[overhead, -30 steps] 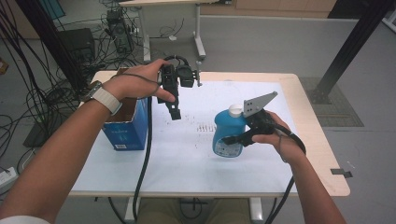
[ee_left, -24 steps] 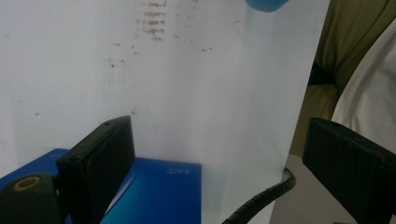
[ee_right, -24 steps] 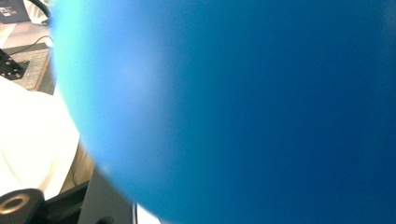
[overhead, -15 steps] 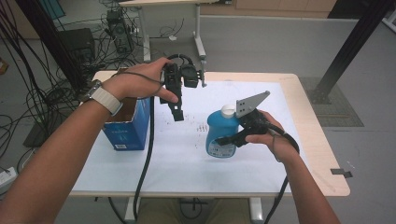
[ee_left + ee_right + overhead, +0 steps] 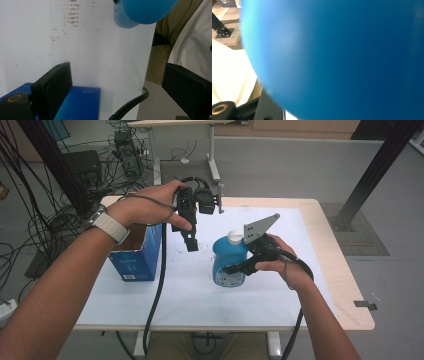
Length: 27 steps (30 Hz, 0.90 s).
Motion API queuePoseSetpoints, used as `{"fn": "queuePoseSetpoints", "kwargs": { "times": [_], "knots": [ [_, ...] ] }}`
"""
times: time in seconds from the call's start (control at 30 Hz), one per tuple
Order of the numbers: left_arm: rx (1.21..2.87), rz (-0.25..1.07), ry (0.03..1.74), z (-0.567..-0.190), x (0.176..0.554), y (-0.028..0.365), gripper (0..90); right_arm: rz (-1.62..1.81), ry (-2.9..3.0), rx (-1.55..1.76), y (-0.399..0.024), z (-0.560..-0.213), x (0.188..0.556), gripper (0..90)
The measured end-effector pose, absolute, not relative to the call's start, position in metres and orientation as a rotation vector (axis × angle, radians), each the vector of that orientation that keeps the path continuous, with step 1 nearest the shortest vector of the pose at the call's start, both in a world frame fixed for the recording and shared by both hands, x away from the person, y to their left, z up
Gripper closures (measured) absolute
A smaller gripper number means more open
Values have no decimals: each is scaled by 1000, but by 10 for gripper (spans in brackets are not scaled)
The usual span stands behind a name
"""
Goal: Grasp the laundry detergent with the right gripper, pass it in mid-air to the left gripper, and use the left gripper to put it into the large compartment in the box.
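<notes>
Bottle clamped at right, left jaws spread wide.
High view: right gripper (image 5: 240, 267) gripping blue bottle (image 5: 227, 257) mid-table; left gripper (image 5: 192, 242) hanging above, beside blue box (image 5: 137, 255). Left gripper view: gaping, grasping nothing, facing bottle base. Right gripper view: pressing close against blue.

A table (image 5: 345, 285) with a white sheet (image 5: 190, 295) and a box (image 5: 137, 255) on it.

The tabletop is pale wood with rounded corners, and the white sheet covers nearly all of it, leaving a bare strip of wood along the right edge and at the far edge. Small dark specks mark the sheet near its middle. The blue box stands open-topped on the sheet close to the left edge, about midway between the near and far edges. A bottle (image 5: 227, 262) is held over the middle of the sheet; whether it touches the sheet cannot be told.
</notes>
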State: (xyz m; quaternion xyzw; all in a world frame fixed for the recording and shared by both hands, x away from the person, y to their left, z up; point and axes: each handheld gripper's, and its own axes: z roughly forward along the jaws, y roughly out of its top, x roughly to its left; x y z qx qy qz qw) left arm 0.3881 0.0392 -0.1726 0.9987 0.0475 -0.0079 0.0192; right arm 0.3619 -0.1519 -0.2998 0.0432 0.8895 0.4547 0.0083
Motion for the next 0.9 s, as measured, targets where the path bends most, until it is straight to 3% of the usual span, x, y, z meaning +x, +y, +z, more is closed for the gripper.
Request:
{"fn": "queuePoseSetpoints", "kwargs": {
  "times": [0.9],
  "knots": [
    [3082,-39,110,-164,381,37,97,1375,2819,2,-109,-287,374,440]
  ]
}}
